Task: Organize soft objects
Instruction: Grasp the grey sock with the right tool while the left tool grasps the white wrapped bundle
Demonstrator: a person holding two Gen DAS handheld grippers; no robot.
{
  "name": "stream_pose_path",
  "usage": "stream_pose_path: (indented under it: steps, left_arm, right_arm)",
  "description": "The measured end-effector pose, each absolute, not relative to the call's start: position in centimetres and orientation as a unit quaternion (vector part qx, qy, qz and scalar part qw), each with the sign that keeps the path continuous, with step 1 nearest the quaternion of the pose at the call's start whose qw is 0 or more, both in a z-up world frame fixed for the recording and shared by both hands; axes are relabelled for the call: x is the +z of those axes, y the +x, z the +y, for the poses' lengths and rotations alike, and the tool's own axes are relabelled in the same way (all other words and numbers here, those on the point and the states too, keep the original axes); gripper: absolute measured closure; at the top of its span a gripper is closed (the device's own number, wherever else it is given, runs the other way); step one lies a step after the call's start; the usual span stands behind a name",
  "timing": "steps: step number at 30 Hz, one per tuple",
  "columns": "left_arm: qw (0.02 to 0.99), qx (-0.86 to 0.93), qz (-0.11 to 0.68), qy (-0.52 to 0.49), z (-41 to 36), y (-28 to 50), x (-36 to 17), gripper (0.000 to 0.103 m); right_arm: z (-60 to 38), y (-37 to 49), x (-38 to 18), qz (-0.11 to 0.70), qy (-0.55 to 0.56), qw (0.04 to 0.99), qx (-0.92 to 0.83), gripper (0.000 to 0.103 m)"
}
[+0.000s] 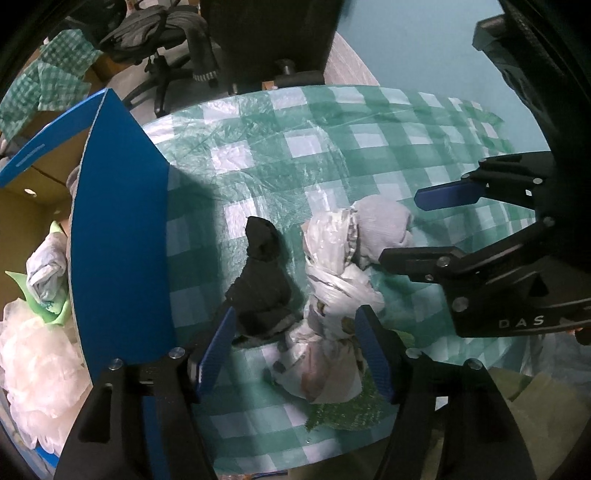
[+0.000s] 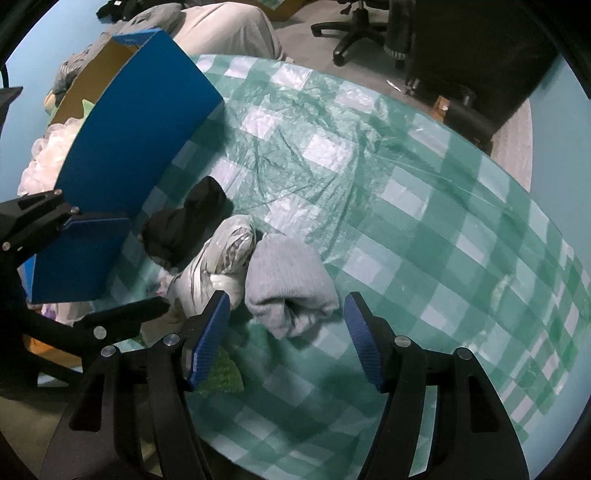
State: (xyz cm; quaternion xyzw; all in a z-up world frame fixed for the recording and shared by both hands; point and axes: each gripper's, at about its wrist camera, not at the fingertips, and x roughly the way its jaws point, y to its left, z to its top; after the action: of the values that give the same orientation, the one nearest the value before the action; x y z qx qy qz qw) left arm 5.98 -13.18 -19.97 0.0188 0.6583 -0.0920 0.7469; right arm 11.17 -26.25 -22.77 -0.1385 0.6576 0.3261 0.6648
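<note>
A black sock (image 1: 264, 284) (image 2: 184, 229), a knotted white plastic bag (image 1: 332, 280) (image 2: 218, 266) and a rolled grey sock (image 1: 384, 229) (image 2: 288, 291) lie together on the green checked table cover (image 1: 295, 147) (image 2: 406, 221). My left gripper (image 1: 295, 354) is open, its fingers either side of the near end of the white bag and the black sock. My right gripper (image 2: 288, 347) is open, its fingers astride the grey sock; it shows from the side in the left wrist view (image 1: 417, 229).
An open blue cardboard box (image 1: 122, 240) (image 2: 129, 147) stands at the left table edge and holds white plastic bags (image 1: 33, 362), a green cloth and other soft items. A green leafy cloth (image 1: 351, 410) lies under the bag. Office chairs (image 2: 354, 29) stand beyond the table.
</note>
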Motion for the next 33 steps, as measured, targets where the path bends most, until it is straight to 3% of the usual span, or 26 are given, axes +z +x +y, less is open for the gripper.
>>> stream_pose_path:
  steps: [3,6,9,29,33]
  left_arm:
    - [0.744,-0.095,0.662,0.016,-12.9,6.2,-20.3,0.035]
    - [0.741,-0.097,0.664,0.022,-12.9,6.4,-20.4,0.035]
    - [0.738,-0.099,0.666,0.027,-13.3,6.2,-20.3,0.035]
    - [0.716,-0.158,0.679,0.030,-17.5,6.6,-21.8,0.034]
    - [0.711,-0.154,0.685,0.040,-18.1,6.8,-23.1,0.033]
  right_arm:
    - [-25.8,11.3,-23.5,0.659,-0.142,0.659,0.332,0.039]
    - [-25.5,11.1,-23.9,0.659,-0.158,0.655,0.334,0.062]
    - [-25.6,11.0,-23.9,0.660,-0.156,0.652,0.339,0.075]
    - [-33.4,9.7,-22.3,0.668,-0.109,0.689,0.258,0.077]
    - [-33.8,9.6,-22.8,0.673,-0.100,0.689,0.250,0.072]
